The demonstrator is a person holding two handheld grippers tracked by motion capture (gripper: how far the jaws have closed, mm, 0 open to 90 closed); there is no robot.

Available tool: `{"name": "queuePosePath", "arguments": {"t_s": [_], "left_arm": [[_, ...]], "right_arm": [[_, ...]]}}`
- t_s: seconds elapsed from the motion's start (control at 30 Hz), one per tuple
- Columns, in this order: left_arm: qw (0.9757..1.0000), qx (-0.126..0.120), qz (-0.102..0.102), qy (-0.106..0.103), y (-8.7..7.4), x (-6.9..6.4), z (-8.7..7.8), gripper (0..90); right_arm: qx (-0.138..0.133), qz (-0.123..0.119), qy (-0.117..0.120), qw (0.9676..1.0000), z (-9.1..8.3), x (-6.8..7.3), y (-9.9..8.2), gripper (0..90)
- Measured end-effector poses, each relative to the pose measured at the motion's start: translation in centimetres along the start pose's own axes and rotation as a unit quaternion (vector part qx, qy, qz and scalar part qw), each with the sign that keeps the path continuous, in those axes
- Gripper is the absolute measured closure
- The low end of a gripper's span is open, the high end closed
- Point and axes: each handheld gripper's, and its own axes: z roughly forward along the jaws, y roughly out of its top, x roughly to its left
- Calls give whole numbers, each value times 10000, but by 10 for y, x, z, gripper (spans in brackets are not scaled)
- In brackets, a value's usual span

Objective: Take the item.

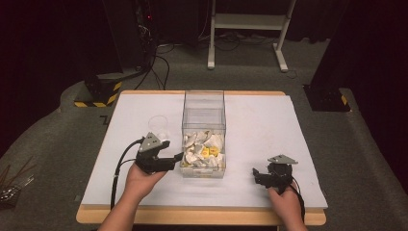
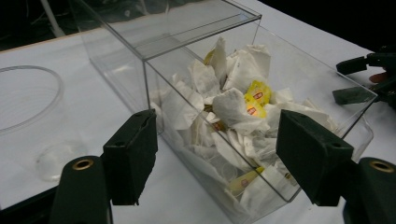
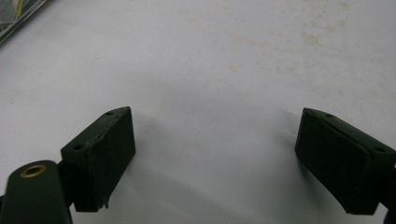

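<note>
Two tongs, both mine, both released and holding nothing. My left gripper (image 1: 179, 156) sits at centre-left of the high view, its jaws spread at the near left corner of the clear box (image 1: 204, 126). In the left gripper view the tea bags (image 2: 233, 112) lie heaped in the box's near end, at centre frame; none is between my jaws. A clear cup (image 1: 159, 126) stands empty left of the box, upper left in the left gripper view. My right gripper (image 1: 257, 174) rests low on the white table (image 1: 269, 120) at lower right, well apart from the box. Judgement: no bag yet taken out; picking and transfer remain entirely outstanding.
</note>
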Motion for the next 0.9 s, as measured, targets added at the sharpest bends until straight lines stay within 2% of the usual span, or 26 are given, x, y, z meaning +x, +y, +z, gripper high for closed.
{"name": "queuePosePath", "arguments": {"t_s": [0.43, 0.7, 0.9], "left_arm": [[9996, 144, 25, -242, 10, -9, 25, 360], [9994, 221, 63, -249, 12, -14, 34, 445], [9993, 319, 168, -138, 15, -18, 41, 493]], "right_arm": [[-1, 0, 4, 10000, 0, 0, 0, 120], [-1, 6, 0, 10000, 0, 0, 0, 120], [0, 15, 6, 10000, 0, 0, 0, 120]]}}
